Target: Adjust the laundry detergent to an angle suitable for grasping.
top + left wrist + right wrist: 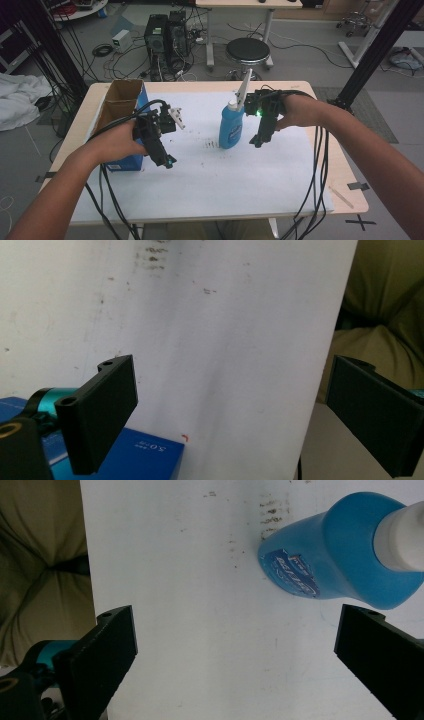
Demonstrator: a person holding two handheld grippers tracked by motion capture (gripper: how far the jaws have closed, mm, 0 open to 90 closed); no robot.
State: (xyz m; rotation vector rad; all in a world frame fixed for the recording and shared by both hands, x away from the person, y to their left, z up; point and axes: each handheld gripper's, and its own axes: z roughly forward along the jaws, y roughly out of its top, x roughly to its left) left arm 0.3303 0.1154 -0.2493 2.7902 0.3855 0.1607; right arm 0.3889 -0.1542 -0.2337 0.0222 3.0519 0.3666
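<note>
Sheet: we see a white sheet [200,175] covering most of the table [350,195], with dark smudges [211,144] near its middle.
Left hand: our left hand [117,142] comes in from the bottom left of the high view and grips the left gripper [165,161] over the sheet's left part, just beside the box.
Left gripper: in the left gripper view its black jaws stand wide apart with nothing between them; bare sheet [210,340] lies below, and a blue corner of the box [145,455] shows at the bottom.
Right hand: our right hand [297,110] comes in from the right and holds the right gripper [257,141] just to the right of the bottle.
Right gripper: in the right gripper view its jaws are spread wide and clamp nothing; the bottle [345,555] sits ahead near the right jaw, apart from it.
Bottle: a blue bottle [231,127] with a white top stands upright near the middle of the sheet, between the two grippers and closer to the right one.
Box: an open cardboard box [120,100] with blue sides stands on the table's left edge.
Beyond the table: we see a black stool [247,50], two computer towers [165,35] and loose cables on the floor.
</note>
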